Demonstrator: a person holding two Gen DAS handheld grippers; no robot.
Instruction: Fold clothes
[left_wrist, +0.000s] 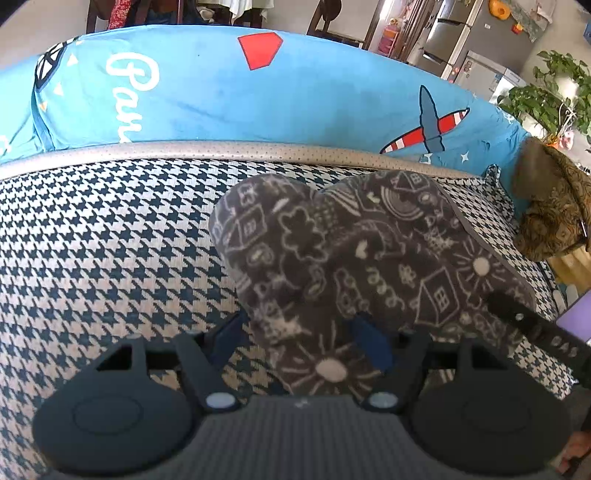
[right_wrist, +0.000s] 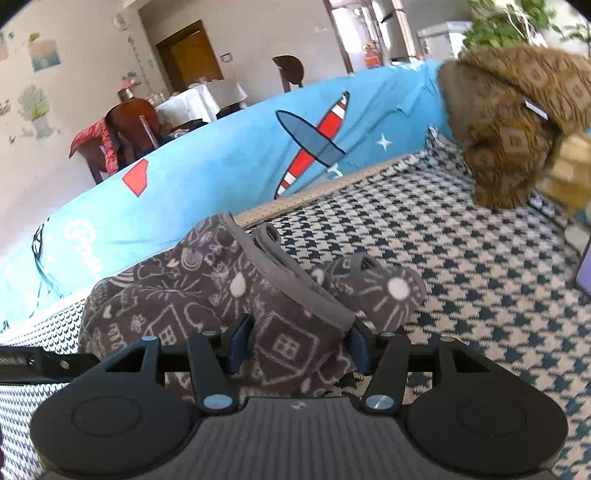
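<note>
I'm seeing left tongs (left_wrist: 303, 332): matte black linkage arms, blue finger pads (left_wrist: 369, 343), silver pivot screws, ribbed grey housing. Right tongs (right_wrist: 295, 343) showing identical build, round black side discs.

White script beginning "Pan" is printed on the blue cover (left_wrist: 229, 96); the rest is cut off. Nothing else can be read.

Garment (left_wrist: 354, 258) on sofa seat (left_wrist: 110, 240)

R gripper (right_wrist: 300, 345) sat w/ fingers spread around bunched grey doodle-print garment (right_wrist: 207, 295) on houndstooth cushion (right_wrist: 461, 280); blue blanket (right_wrist: 229, 155) behind, brown fuzzy item (right_wrist: 513, 118) top-right.
</note>
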